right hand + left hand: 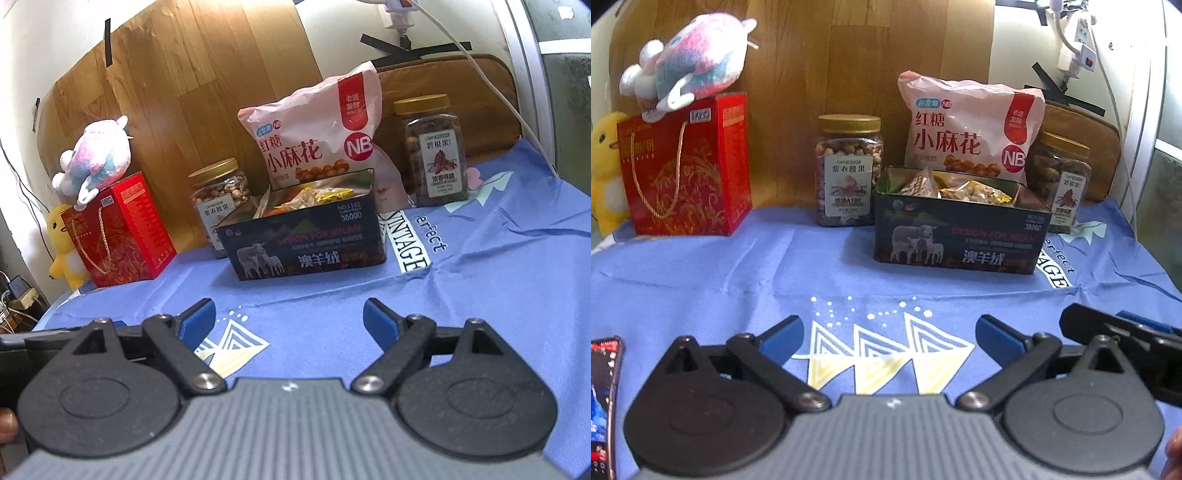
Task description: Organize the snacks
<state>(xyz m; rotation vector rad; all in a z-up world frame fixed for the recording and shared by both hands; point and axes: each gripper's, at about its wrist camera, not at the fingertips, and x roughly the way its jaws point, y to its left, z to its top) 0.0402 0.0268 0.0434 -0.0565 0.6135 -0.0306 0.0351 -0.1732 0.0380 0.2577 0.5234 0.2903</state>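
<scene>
A dark open tin box (pixel 956 236) (pixel 306 243) with a sheep picture holds several wrapped snacks (pixel 971 190) (pixel 314 197). Behind it leans a pink snack bag (pixel 967 133) (pixel 314 140). A nut jar with a gold lid (pixel 849 170) (pixel 218 195) stands left of the box, a second jar (pixel 1060 181) (pixel 434 155) to its right. My left gripper (pixel 888 338) is open over the blue cloth, nothing between its blue pads. My right gripper (pixel 288 319) is open too and empty, well short of the box; it also shows at the right edge (pixel 1123 332) of the left wrist view.
A red gift box (pixel 687 166) (pixel 118 232) with a plush toy (pixel 690 59) (pixel 96 158) on top stands at the back left, a yellow plush (pixel 605 166) (pixel 64 243) beside it. A phone (pixel 604 402) lies at the left edge. A blue printed cloth (pixel 738 269) covers the table.
</scene>
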